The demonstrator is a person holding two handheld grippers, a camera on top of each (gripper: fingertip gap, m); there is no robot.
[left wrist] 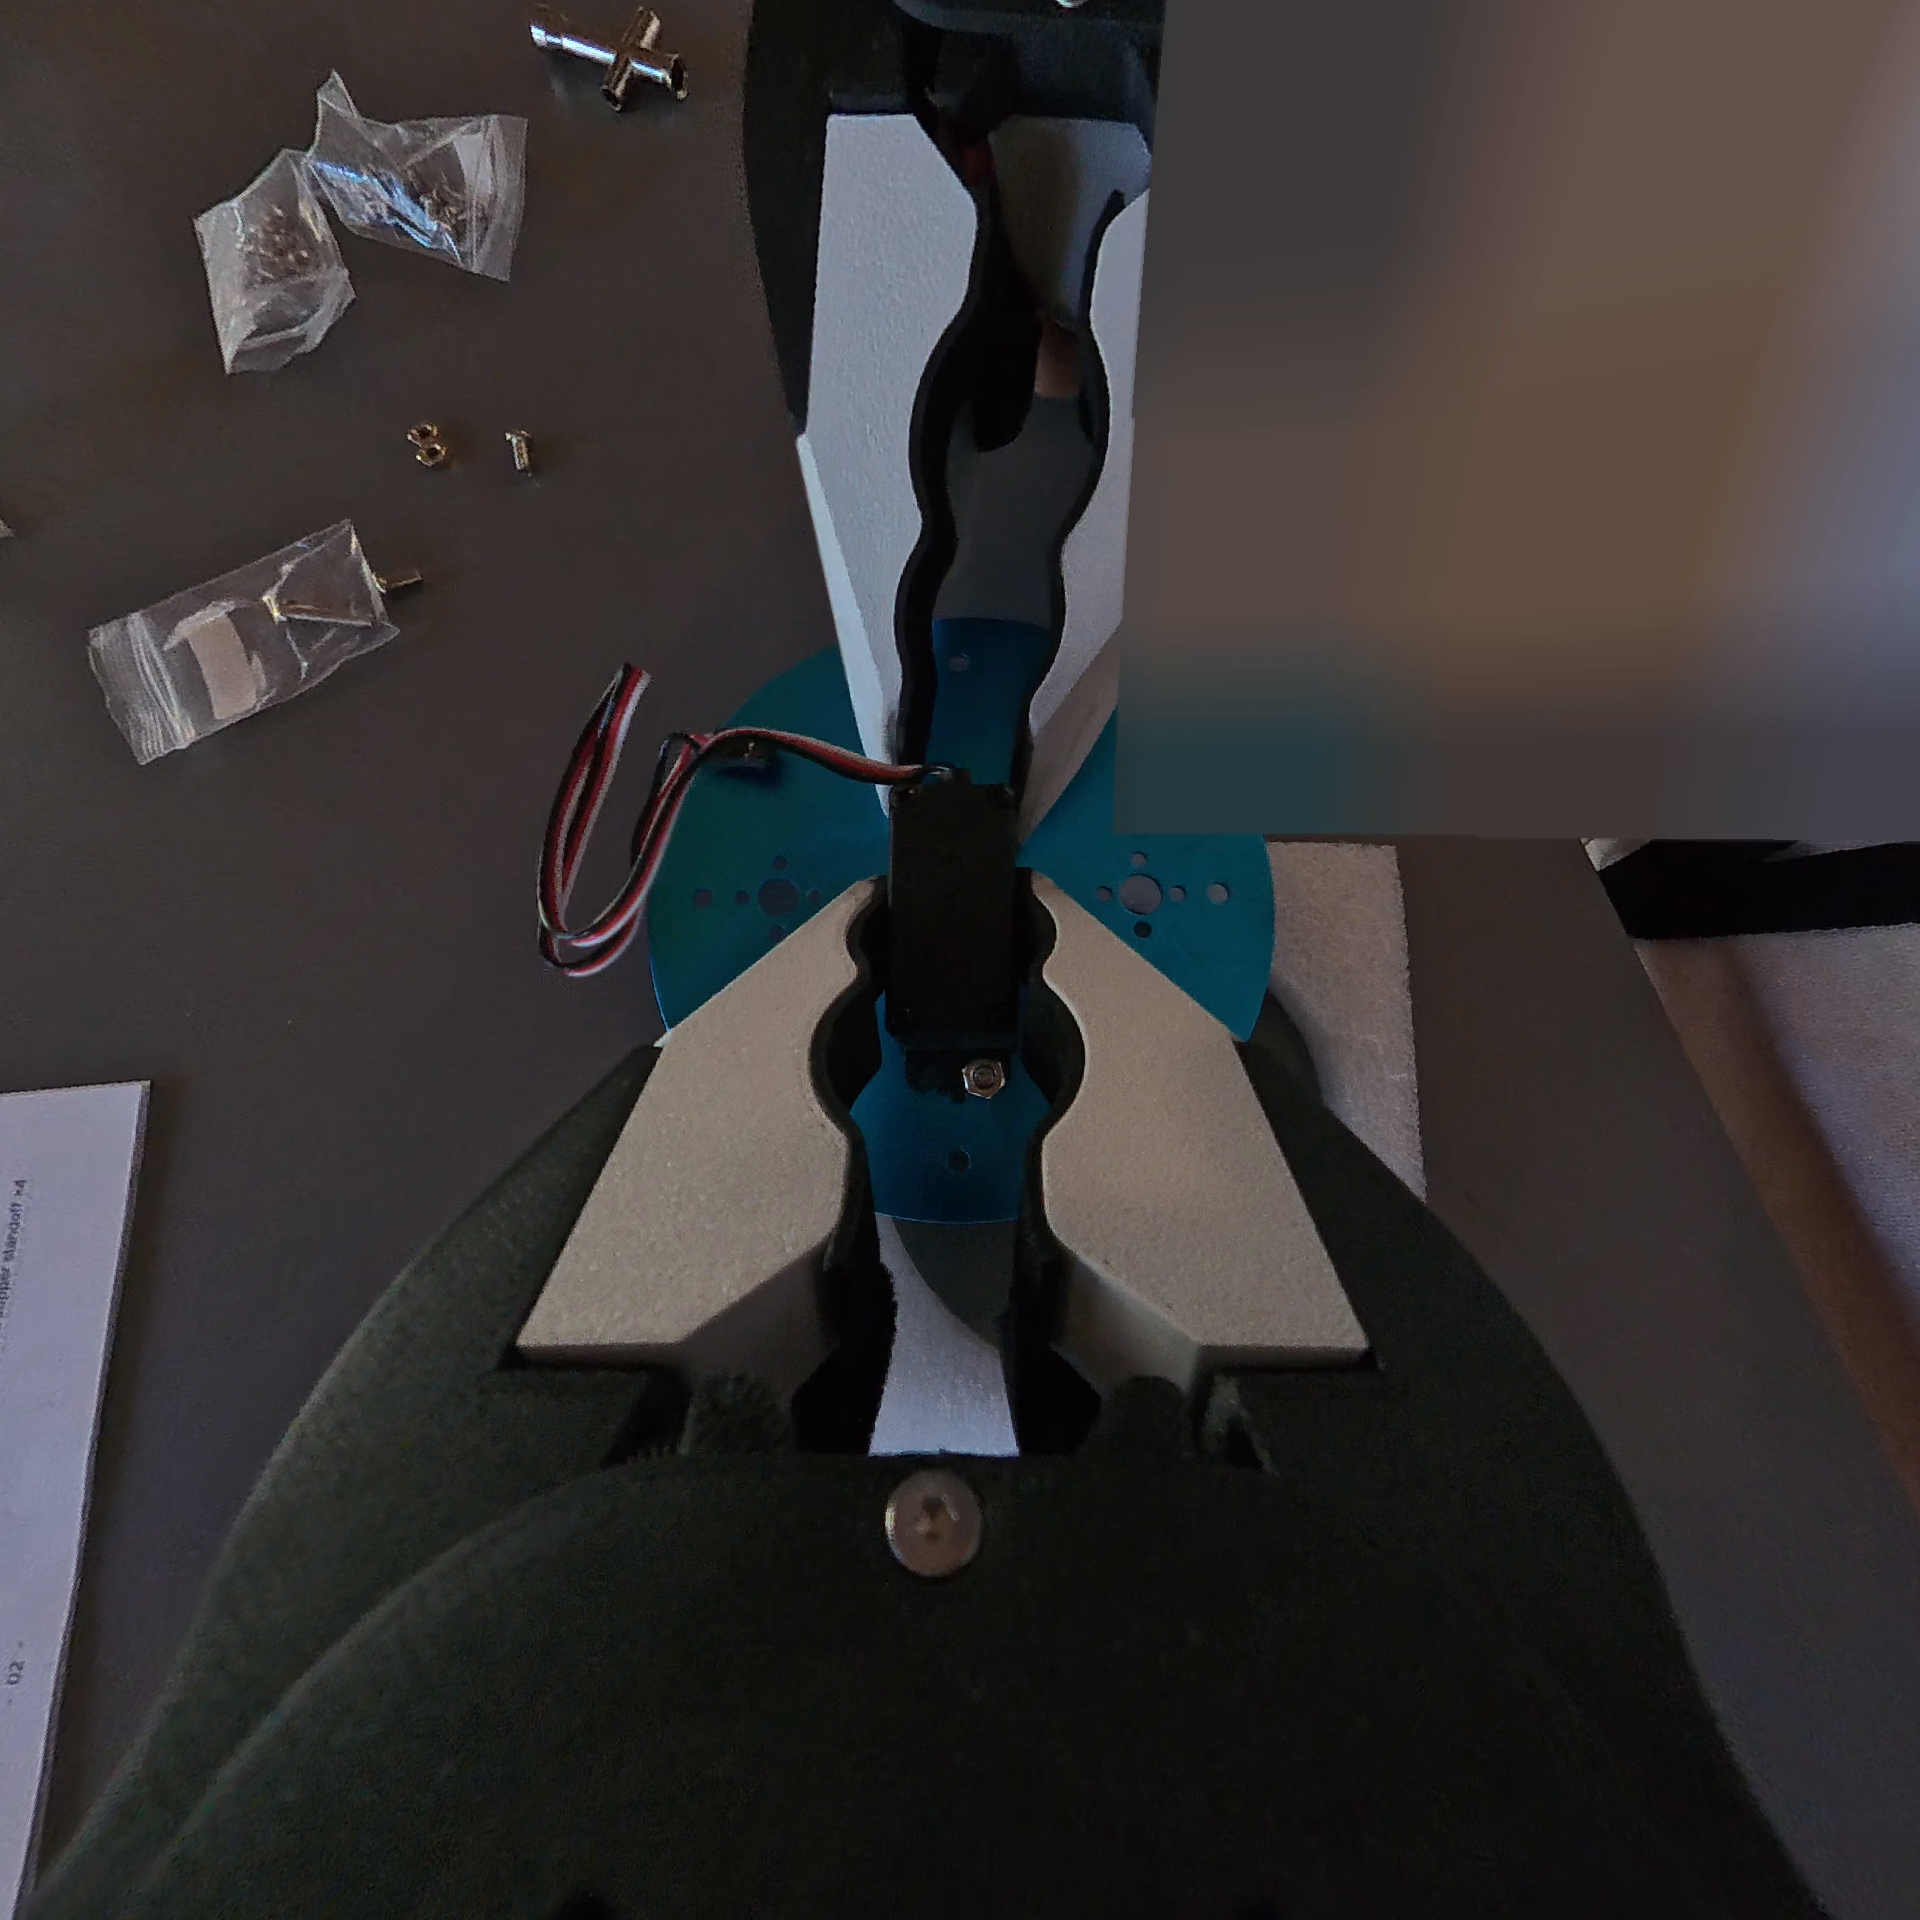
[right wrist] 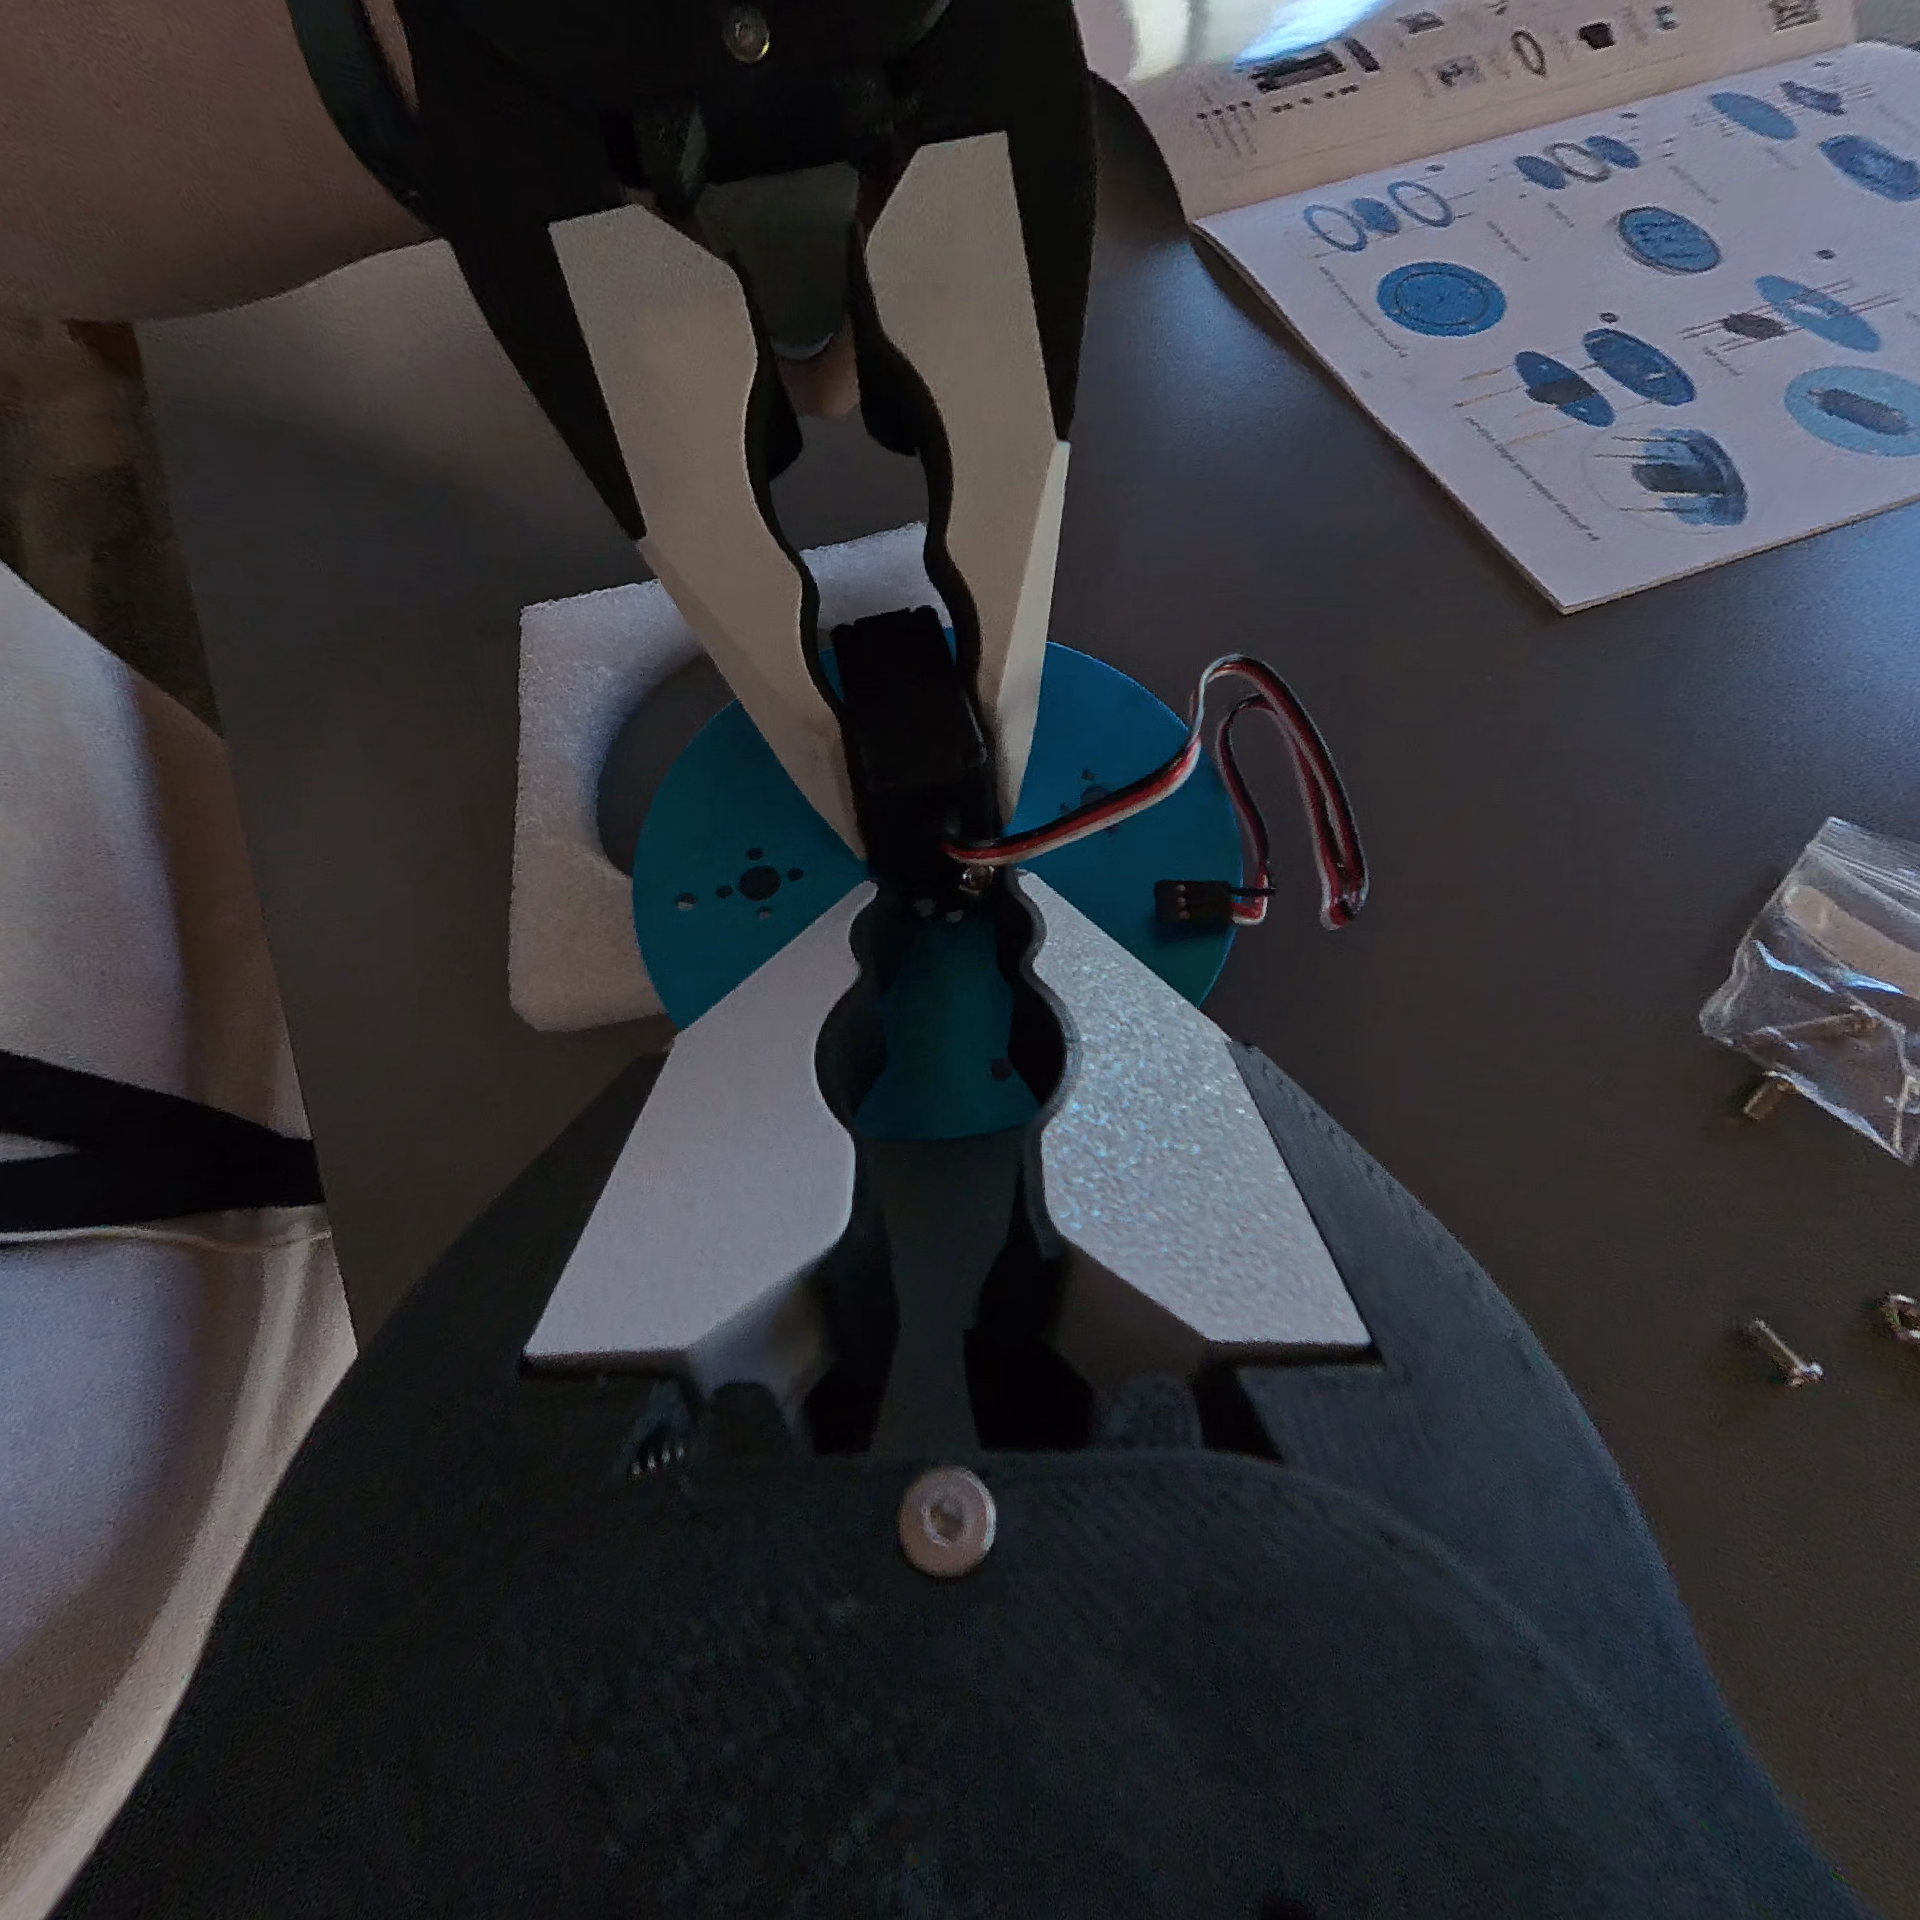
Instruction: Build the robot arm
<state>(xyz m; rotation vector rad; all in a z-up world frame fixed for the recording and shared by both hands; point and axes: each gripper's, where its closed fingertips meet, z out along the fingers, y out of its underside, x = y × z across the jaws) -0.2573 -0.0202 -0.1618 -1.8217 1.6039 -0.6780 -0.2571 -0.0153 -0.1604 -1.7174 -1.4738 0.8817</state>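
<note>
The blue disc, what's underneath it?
A white foam block with a round cutout lies under the blue disc, on the dark table. The part of the foam beneath the disc is covered.

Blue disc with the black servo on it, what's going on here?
Two hand-held grippers meet from opposite sides over a round blue metal disc that lies partly on a white foam pad on the dark grey table. The left gripper has its jaws closed on the small black servo block standing on the disc; the right gripper pinches the same block at its other end. The servo's red, white and black lead trails loose. Clear plastic bags of hardware and loose screws lie nearby.
</note>
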